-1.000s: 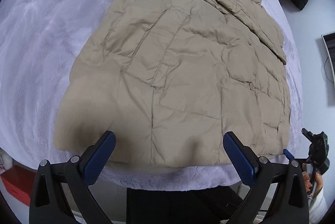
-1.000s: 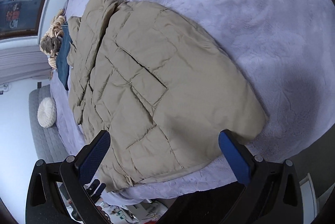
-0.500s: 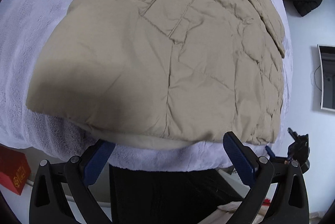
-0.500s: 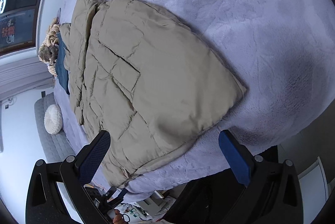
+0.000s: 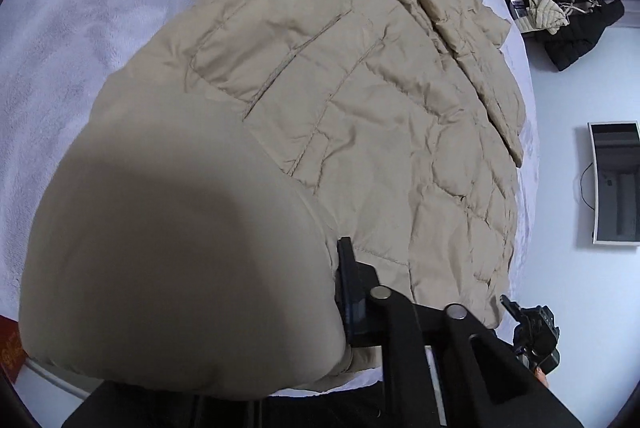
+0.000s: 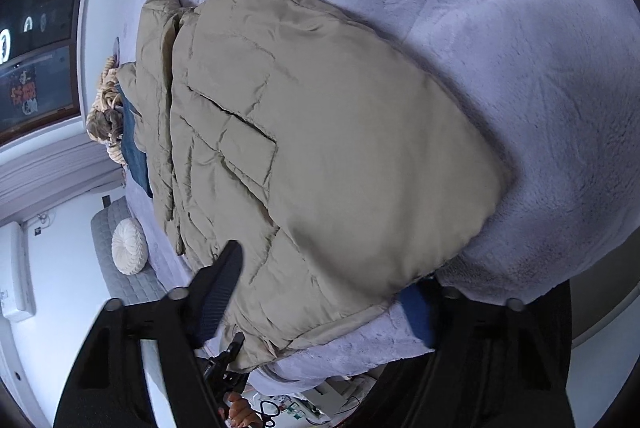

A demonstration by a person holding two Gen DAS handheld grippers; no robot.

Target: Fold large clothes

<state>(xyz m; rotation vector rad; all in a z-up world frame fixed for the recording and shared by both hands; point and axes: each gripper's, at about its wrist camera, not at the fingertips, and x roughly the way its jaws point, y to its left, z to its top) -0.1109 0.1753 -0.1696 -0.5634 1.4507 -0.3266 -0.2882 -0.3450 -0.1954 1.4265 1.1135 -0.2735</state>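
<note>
Beige quilted puffer coat [image 5: 360, 115] lay on lilac fleece bed [image 5: 80, 7], left claw [image 5: 340, 292] pinched hem, right claw [image 6: 320, 292] closing around hem.

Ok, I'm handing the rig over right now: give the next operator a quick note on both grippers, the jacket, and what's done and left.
Left gripper: shut on the beige puffer jacket at its near hem.
Right gripper: jaws closing, the other hem corner between them; grip not confirmed.
Jacket lies flat on the lilac bed cover, one sleeve already folded over its front.
Left to do: finish the right grip, then probably lift the hem and fold it towards the collar.
</note>
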